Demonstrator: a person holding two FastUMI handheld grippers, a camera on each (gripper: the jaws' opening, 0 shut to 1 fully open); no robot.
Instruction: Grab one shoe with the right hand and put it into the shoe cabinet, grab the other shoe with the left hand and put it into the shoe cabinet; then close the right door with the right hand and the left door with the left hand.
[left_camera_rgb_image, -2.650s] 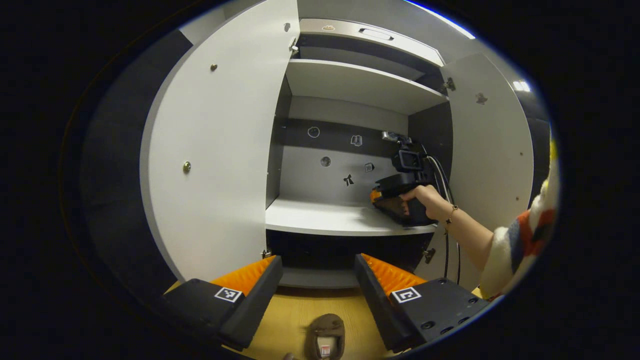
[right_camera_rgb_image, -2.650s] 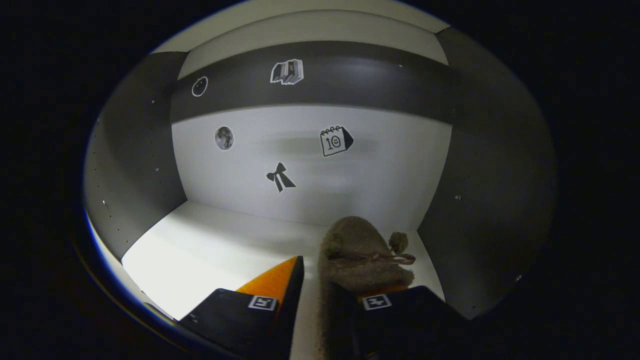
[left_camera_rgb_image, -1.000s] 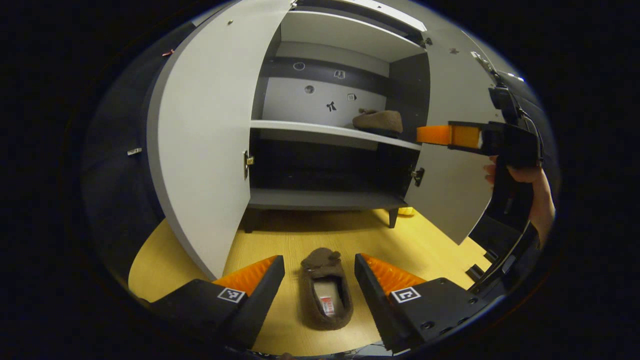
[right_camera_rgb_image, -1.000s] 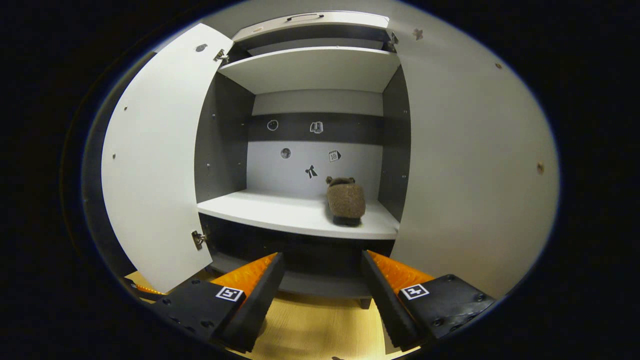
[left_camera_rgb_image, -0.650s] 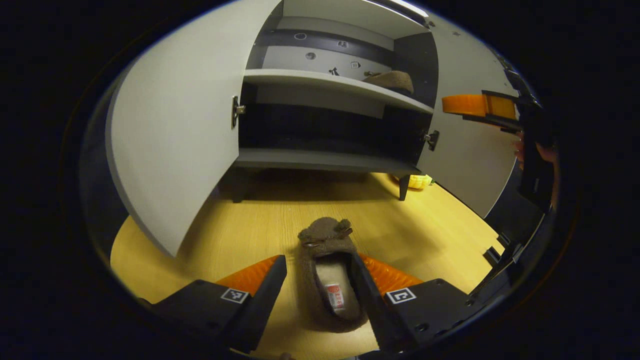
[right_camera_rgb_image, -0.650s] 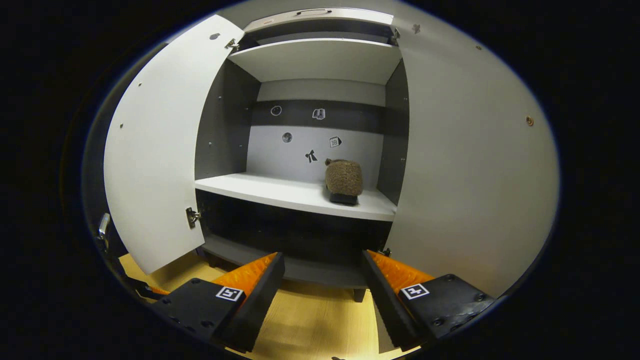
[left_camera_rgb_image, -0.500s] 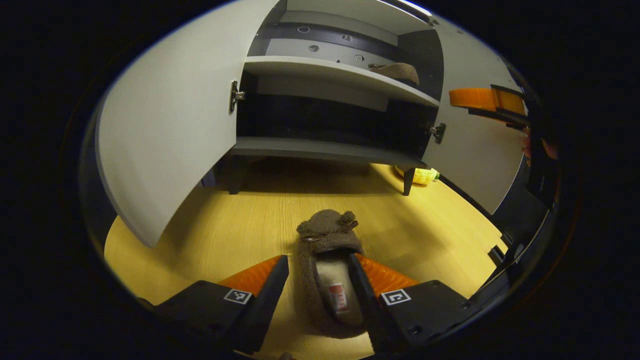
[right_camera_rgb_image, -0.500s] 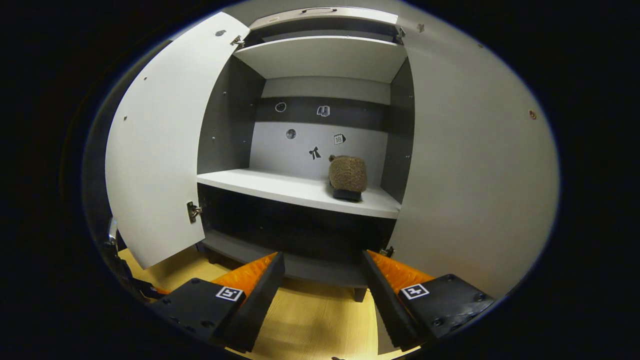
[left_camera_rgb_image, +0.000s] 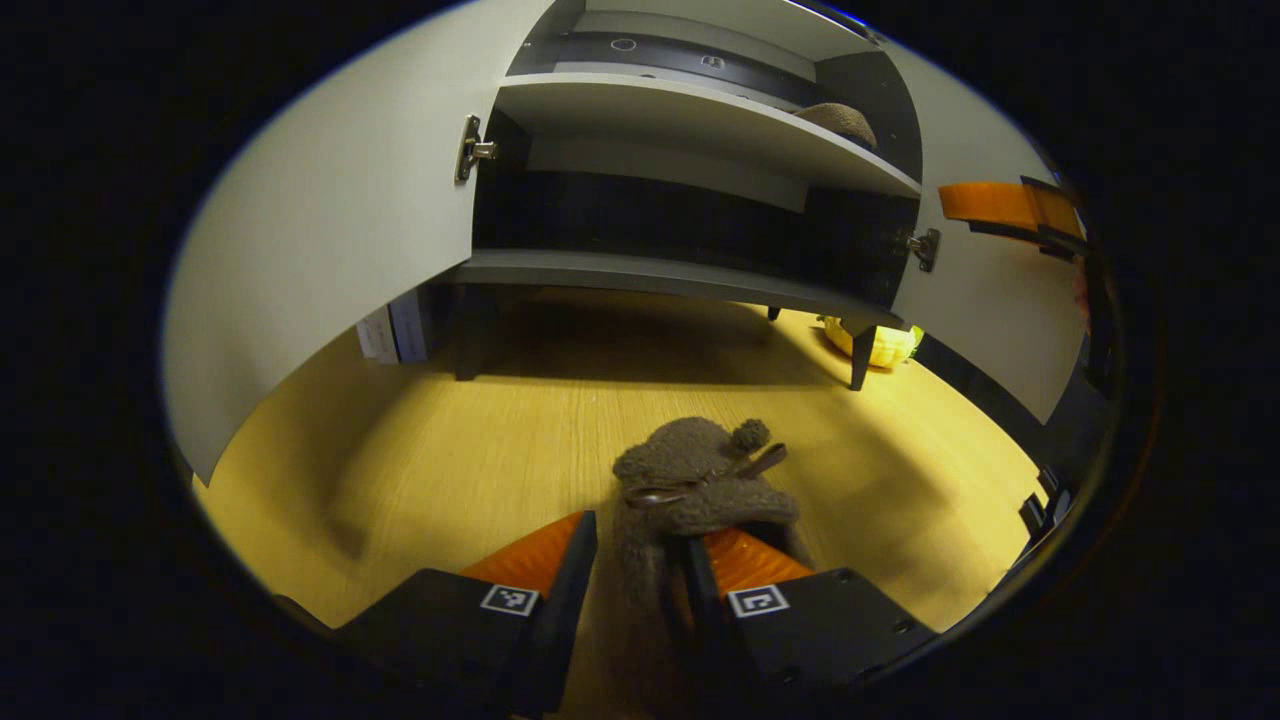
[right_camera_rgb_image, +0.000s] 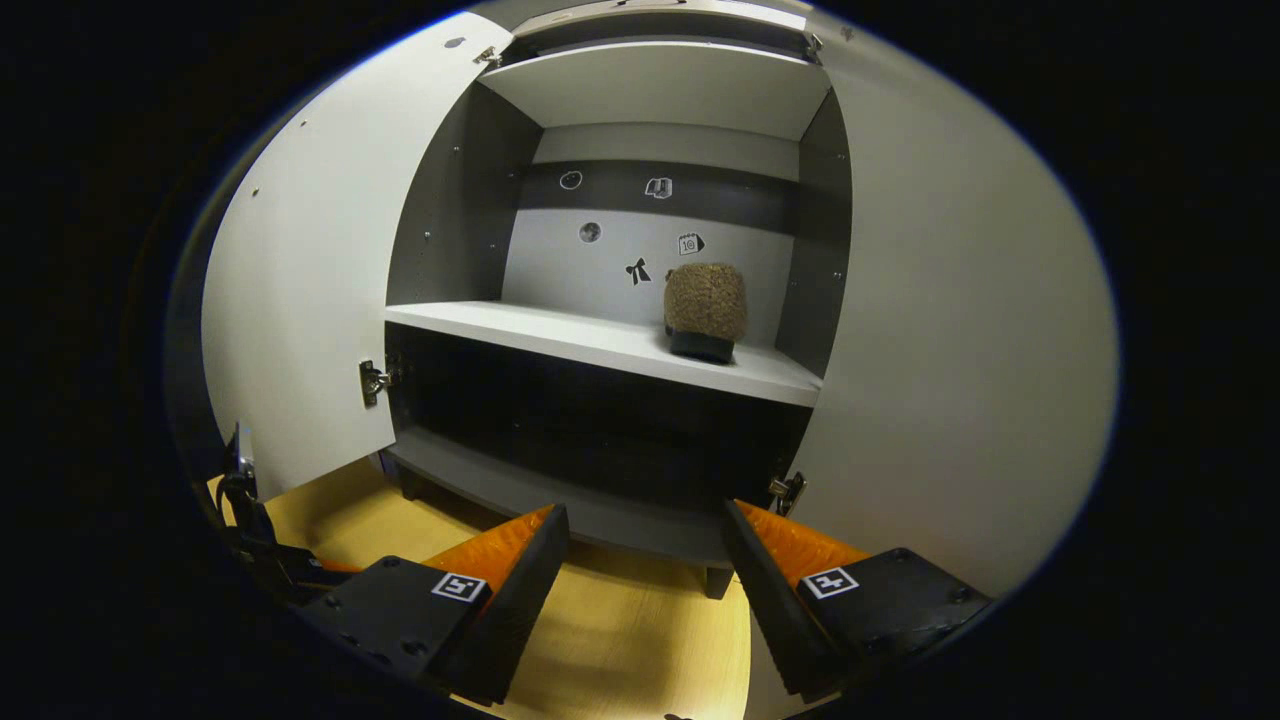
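A brown fuzzy shoe (left_camera_rgb_image: 700, 485) lies on the wooden floor (left_camera_rgb_image: 430, 450) in front of the open shoe cabinet (left_camera_rgb_image: 660, 275). My left gripper (left_camera_rgb_image: 640, 545) is shut on the shoe's side wall, and the bowed toe pokes out past the fingertips. The other brown shoe (right_camera_rgb_image: 706, 300) stands on the cabinet's middle shelf (right_camera_rgb_image: 560, 335), at its right end. My right gripper (right_camera_rgb_image: 640, 525) hangs open and holds nothing, a little way back from the cabinet front. Its orange fingers (left_camera_rgb_image: 1000, 203) also appear at the right of the left gripper view.
Both doors stand wide open: the left door (right_camera_rgb_image: 300, 290) and the right door (right_camera_rgb_image: 950, 330). A yellow object (left_camera_rgb_image: 880, 345) lies on the floor by the cabinet's right leg. A white box (left_camera_rgb_image: 390, 330) sits behind the left door.
My right gripper let go of its shoe on the shelf and drew back out of the cabinet. My left gripper dropped to the floor shoe and its fingers shut on it.
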